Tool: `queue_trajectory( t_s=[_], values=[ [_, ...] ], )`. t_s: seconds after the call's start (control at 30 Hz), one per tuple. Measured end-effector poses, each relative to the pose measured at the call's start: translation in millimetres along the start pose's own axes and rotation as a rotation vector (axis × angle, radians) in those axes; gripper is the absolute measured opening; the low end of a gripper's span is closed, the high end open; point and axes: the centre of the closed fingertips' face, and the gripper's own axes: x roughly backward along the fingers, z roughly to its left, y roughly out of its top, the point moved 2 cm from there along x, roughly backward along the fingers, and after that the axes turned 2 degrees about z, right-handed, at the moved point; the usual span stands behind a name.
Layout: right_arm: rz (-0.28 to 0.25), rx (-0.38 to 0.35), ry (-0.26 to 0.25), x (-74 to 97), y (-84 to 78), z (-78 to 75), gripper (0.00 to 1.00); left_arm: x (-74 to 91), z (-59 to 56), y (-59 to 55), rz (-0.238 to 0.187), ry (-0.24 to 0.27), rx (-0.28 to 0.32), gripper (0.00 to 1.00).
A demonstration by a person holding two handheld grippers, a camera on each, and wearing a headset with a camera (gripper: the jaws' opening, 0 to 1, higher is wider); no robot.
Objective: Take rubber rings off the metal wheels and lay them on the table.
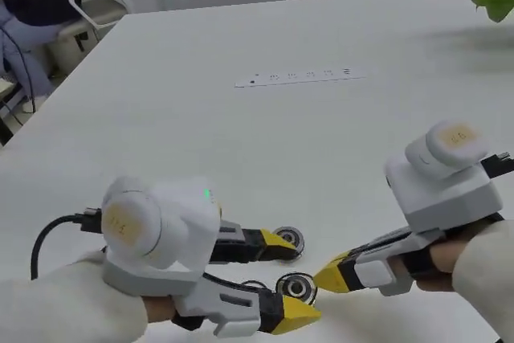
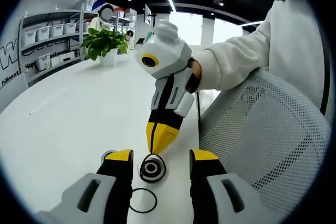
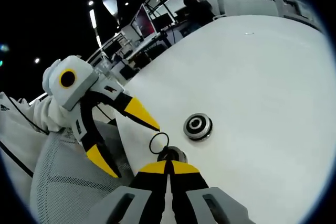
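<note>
Yellow right claw point(image 3: 169, 166) closed, left claw point(image 2: 163, 157) open

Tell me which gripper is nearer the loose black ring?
Left. The left gripper straddles the ring with open jaws; the right gripper, shut, points at a wheel just beyond.

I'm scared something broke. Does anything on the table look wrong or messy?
Nothing stands out. One rubber ring lies flat on the table beside a metal wheel, as the task wants; the second wheel sits flat too. No damage shows.
</note>
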Motion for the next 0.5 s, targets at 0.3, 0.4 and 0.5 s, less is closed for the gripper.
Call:
queue_trajectory(
  t_s=[0.3,0.4,0.5],
  values=[
    [-0.001,0.024,-0.017,4.9,1.4,1.7,0.00,45.4,19.4,25.6,-0.072,0.100,0.048,0.59],
    [-0.006,0.034,-0.025,6.1,3.4,1.8,0.00,63.8,16.5,28.2,-0.093,0.102,0.057,0.64],
    [-0.016,0.031,-0.025,7.3,5.2,3.0,0.00,78.4,16.5,24.5,-0.080,0.126,0.068,0.67]
  ],
)
